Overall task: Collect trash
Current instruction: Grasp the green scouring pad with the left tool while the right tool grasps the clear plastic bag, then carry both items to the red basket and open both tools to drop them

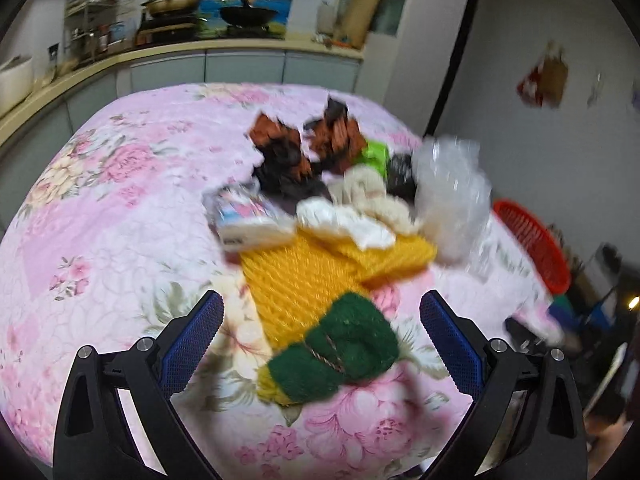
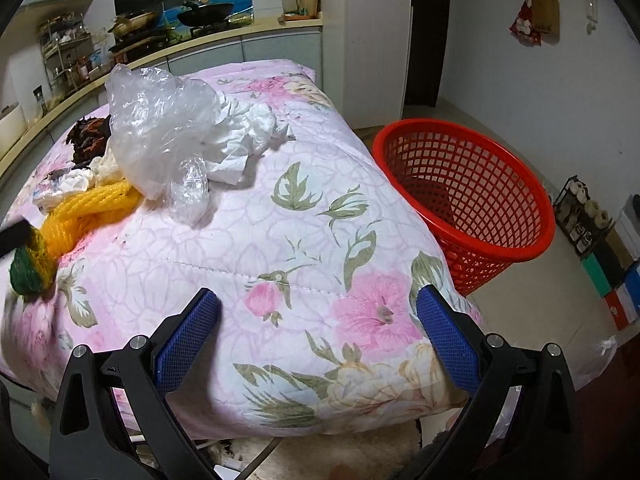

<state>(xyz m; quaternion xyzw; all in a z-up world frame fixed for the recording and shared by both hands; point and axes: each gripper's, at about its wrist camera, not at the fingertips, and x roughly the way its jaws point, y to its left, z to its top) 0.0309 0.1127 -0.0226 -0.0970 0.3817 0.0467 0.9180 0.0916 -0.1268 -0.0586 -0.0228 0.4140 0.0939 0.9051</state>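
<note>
A pile lies on the pink floral quilt (image 1: 100, 200): a crumpled clear plastic bag (image 2: 156, 128), crumpled white tissue (image 2: 244, 136), a tissue pack (image 1: 248, 220), a yellow and green knitted piece (image 1: 312, 280), cream yarn and orange-black knitted pieces (image 1: 304, 148). The plastic bag also shows in the left wrist view (image 1: 452, 192). My left gripper (image 1: 320, 308) is open, hovering over the green end of the knitted piece. My right gripper (image 2: 316, 300) is open and empty over the quilt's near corner. A red mesh basket (image 2: 472, 200) stands on the floor right of the quilt.
A kitchen counter (image 2: 200, 46) with pans and a rack runs behind the quilt. Boxes and a small rack (image 2: 588, 216) stand against the right wall. Bags hang on the wall (image 2: 536, 16). The floor around the basket is pale tile.
</note>
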